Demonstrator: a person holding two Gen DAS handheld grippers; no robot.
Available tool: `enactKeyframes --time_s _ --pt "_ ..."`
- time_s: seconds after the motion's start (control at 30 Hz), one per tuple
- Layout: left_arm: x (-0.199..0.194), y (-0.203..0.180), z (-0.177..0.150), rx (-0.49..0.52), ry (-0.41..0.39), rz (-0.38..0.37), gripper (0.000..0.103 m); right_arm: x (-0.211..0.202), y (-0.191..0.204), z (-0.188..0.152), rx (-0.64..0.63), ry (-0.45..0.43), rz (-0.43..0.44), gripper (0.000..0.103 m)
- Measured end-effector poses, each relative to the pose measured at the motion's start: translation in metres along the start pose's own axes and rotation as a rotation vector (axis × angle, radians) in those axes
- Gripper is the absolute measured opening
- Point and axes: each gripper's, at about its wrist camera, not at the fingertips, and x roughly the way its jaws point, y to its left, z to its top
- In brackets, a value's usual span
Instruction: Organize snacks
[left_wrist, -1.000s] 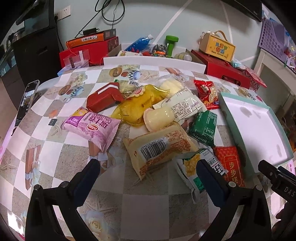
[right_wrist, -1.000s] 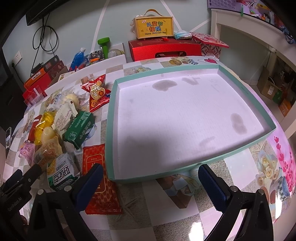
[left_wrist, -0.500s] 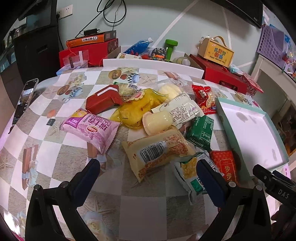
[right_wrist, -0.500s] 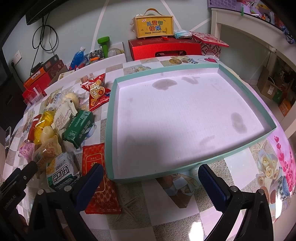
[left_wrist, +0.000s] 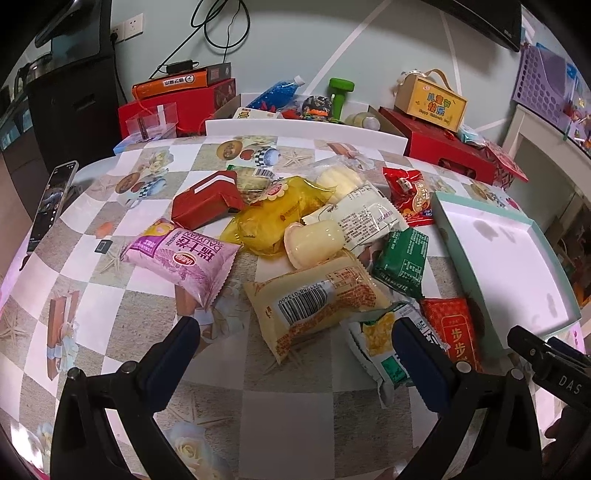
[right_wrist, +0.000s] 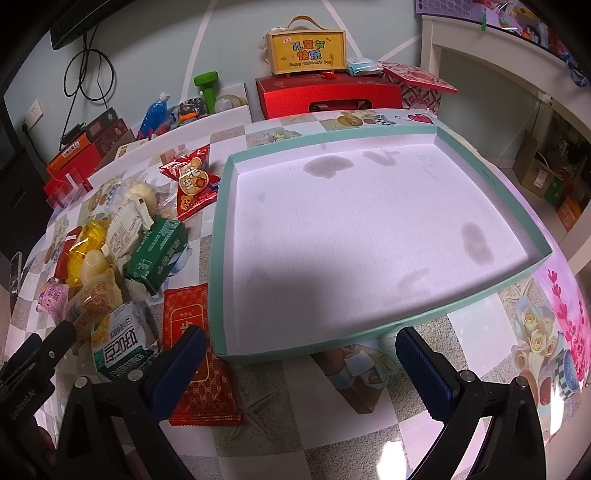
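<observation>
Fig.: L hand-held gripper (left_wrist: 295, 350) has drawn back slightly over the last sec, jaws wide, nothing held; yellow barcode pack (left_wrist: 314, 299) w/ the other snacks sits further ahead on the counter (left_wrist: 288, 417). R hand-held gripper (right_wrist: 295, 354) unchanged, jaws apart, empty, at near rim of teal tray (right_wrist: 369, 332). Tray bare: sorting not begun.

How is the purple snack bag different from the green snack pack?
The purple snack bag is pale purple with pink and white print; the green snack pack is dark green with small white text. The purple bag looks puffy like a pillow, while the green pack looks blockier. The purple bag lies at the pile's left edge; the green pack lies near the tray. Both lie sealed on the table, outside the tray.
</observation>
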Motion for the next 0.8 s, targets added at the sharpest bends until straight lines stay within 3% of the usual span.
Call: enactKeyframes --time_s 0.4,0.8 --pt "0.002 0.003 0.000 -0.027 -0.014 0.000 0.103 0.000 0.000 0.000 0.001 0.001 0.000 0.103" --pt "0.001 -0.008 0.001 0.016 -0.022 -0.034 0.103 -0.001 -0.001 0.003 0.006 0.006 0.019 0.103"
